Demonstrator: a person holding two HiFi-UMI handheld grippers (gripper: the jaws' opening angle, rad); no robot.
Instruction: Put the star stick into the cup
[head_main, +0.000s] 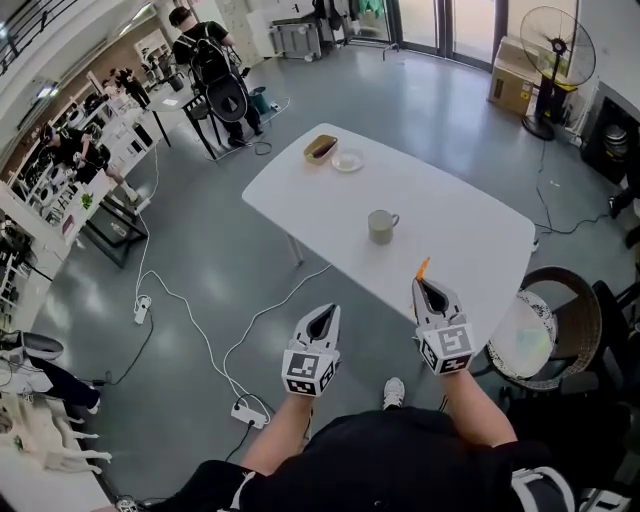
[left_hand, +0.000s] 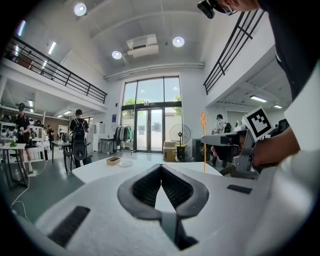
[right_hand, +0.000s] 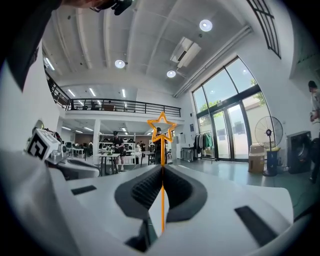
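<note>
The star stick (right_hand: 162, 150) is a thin orange rod topped with an outlined, hollow star. It stands upright, pinched between the closed jaws of the right gripper (right_hand: 162, 168) at the near edge of the white table (head_main: 470, 230). The cup (head_main: 381, 226), a grey-green mug, stands upright mid-table, handle toward 3 o'clock. It lies at 11 o'clock from the stick, well apart.

You have one white table (head_main: 450, 230) carrying one cup (head_main: 381, 226) near its middle, and one plate (head_main: 347, 160) and one brown dish (head_main: 320, 148) at its far corner. You hold two grippers, the left gripper (head_main: 321, 318) and the right gripper (head_main: 430, 292), and one star stick (right_hand: 162, 210).
</note>
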